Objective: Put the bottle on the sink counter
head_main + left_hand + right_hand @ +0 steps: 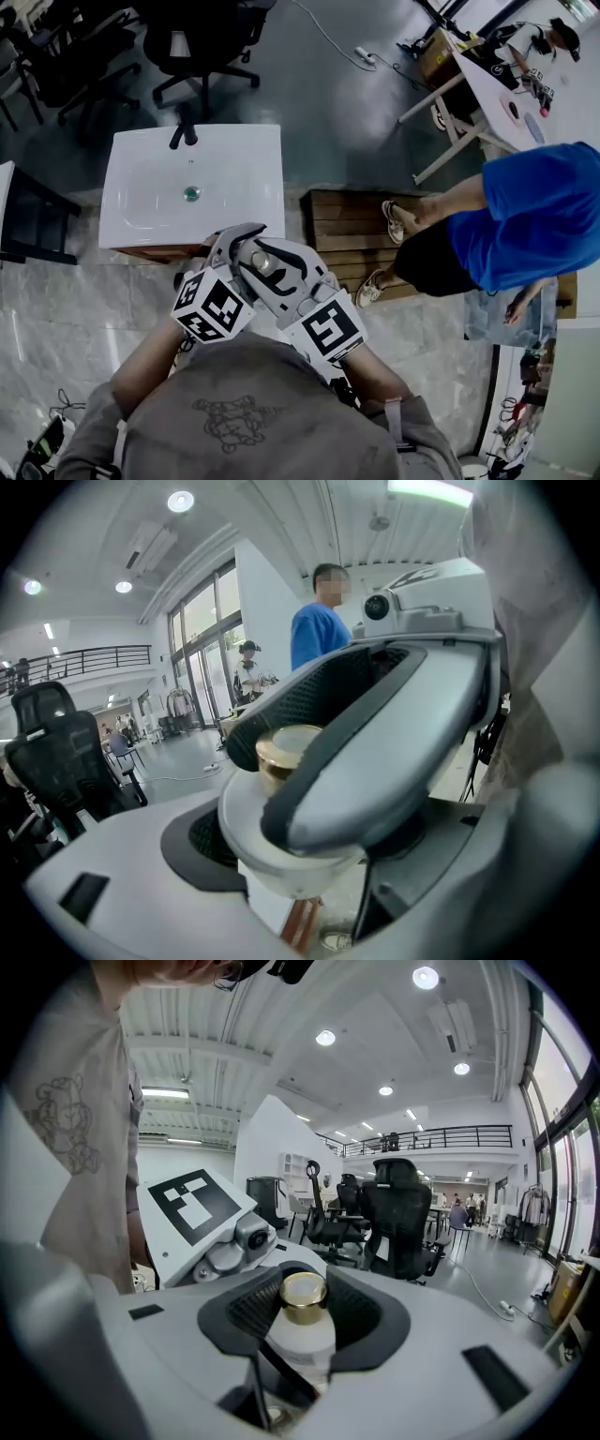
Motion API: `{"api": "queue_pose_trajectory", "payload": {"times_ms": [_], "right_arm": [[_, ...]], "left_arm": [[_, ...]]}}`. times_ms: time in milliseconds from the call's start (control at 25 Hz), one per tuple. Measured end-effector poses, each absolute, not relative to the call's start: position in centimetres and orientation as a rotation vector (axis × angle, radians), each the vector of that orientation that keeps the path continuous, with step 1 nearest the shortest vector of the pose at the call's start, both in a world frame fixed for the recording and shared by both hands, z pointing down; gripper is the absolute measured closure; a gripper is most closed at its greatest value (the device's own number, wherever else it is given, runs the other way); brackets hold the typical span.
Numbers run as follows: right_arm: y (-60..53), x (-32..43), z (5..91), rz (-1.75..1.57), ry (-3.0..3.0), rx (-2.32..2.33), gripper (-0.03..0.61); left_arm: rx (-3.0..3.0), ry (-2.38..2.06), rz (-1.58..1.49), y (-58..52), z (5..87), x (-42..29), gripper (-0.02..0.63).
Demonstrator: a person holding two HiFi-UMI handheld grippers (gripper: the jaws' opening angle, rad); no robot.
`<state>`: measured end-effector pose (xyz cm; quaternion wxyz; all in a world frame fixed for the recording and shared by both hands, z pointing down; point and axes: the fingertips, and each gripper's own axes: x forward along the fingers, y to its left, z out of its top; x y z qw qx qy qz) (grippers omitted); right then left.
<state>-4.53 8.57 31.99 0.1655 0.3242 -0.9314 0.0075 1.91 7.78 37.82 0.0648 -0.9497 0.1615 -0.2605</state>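
Observation:
A small white bottle with a gold cap (265, 262) is held in front of the person's chest, just off the near edge of the white sink counter (141, 225). My right gripper (274, 270) is shut on the bottle (300, 1335), its dark pads hugging the body below the cap. My left gripper (246, 246) meets it from the left, jaws reaching round the same bottle (286, 747). The right gripper's jaw crosses the left gripper view and hides the left pads' contact. The counter top holds nothing but its basin, drain (192, 193) and black faucet (185, 131).
A person in a blue shirt (525, 220) stands to the right with one foot on a wooden pallet (342, 220). Black office chairs (197, 47) stand beyond the sink. A white table (497, 84) with small items is at the far right.

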Motion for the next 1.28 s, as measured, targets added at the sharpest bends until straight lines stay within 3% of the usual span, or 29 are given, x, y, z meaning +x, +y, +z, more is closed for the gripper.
{"api": "queue_pose_trajectory", "payload": {"times_ms": [800, 1280], "right_arm": [[-6.7, -7.8, 32.6, 0.091, -2.565, 1.037, 0.43], [-12.3, -5.1, 33.4, 0.047, -2.545, 1.042, 0.428]], "left_arm": [[-2.887, 0.345, -0.745, -6.8, 38.1, -1.2, 0.288], [-2.865, 0.359, -0.704, -12.5, 38.8, 1.6, 0.288]]}}
